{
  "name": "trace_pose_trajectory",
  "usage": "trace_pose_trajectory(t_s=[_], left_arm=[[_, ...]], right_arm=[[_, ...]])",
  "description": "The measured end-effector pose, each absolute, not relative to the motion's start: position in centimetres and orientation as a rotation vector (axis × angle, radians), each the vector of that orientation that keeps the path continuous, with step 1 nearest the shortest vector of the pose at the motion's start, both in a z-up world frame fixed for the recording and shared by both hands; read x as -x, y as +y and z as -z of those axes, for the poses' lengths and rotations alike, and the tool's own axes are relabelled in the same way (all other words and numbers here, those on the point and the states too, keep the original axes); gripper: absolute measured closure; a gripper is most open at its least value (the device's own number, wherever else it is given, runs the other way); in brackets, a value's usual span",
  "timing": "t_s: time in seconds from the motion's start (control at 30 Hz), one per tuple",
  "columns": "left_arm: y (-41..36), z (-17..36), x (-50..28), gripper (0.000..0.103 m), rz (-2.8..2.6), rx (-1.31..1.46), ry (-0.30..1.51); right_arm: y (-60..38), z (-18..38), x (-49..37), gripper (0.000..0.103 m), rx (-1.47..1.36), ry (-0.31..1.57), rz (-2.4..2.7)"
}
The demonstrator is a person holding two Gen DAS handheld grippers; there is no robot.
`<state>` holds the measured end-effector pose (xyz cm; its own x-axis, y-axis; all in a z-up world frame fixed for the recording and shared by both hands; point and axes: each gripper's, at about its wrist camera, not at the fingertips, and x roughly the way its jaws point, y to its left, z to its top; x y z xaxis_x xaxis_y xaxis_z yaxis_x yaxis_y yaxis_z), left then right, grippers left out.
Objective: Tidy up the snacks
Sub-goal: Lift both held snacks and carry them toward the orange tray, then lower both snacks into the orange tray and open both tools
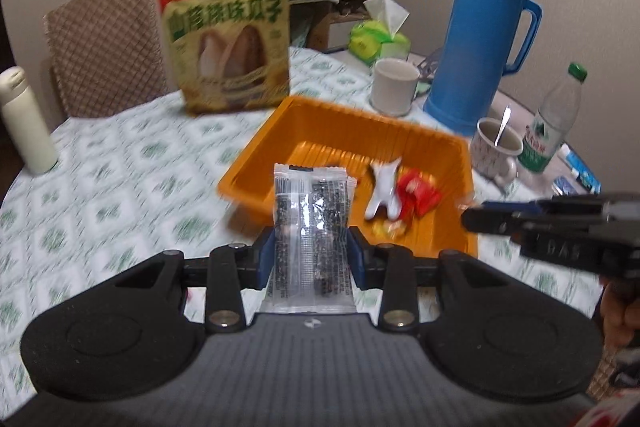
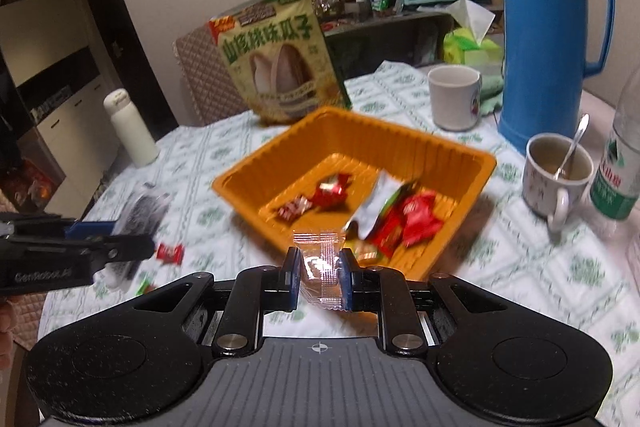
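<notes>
The left gripper point(image 1: 311, 259) is clamping a clear black-speckled packet point(image 1: 311, 223) and the right gripper point(image 2: 320, 273) is pinching a small clear candy point(image 2: 322, 267), both just near of the orange tray point(image 2: 460, 151). A seed bag point(image 2: 284, 59), blue thermos point(image 2: 548, 27) and mugs point(image 2: 558, 175) are standing beyond it.

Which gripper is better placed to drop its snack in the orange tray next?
Probably the right gripper: its clear candy hangs at the tray rim. The left gripper is farther back.
</notes>
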<state>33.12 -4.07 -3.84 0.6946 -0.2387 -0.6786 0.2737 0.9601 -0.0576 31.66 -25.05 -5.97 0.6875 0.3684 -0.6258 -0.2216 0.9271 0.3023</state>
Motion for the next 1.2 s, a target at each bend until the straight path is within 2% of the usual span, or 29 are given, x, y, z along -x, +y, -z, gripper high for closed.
trace_pose_trajectory(t_s=[0.23, 0.6, 1.2], left_arm=[[-7.4, 3.6, -37.8, 0.069, 0.28, -0.027, 0.745], [-10.0, 6.2, -43.0, 0.069, 0.201, 0.06, 0.82], [-10.5, 10.3, -46.5, 0.068, 0.145, 0.125, 0.951]], right_arm=[[-26.4, 6.3, -35.1, 0.083, -0.21, 0.732, -0.316], [-27.7, 8.1, -39.3, 0.083, -0.204, 0.76, -0.292], [-28.1, 10.5, -42.5, 0.083, -0.219, 0.818, -0.294]])
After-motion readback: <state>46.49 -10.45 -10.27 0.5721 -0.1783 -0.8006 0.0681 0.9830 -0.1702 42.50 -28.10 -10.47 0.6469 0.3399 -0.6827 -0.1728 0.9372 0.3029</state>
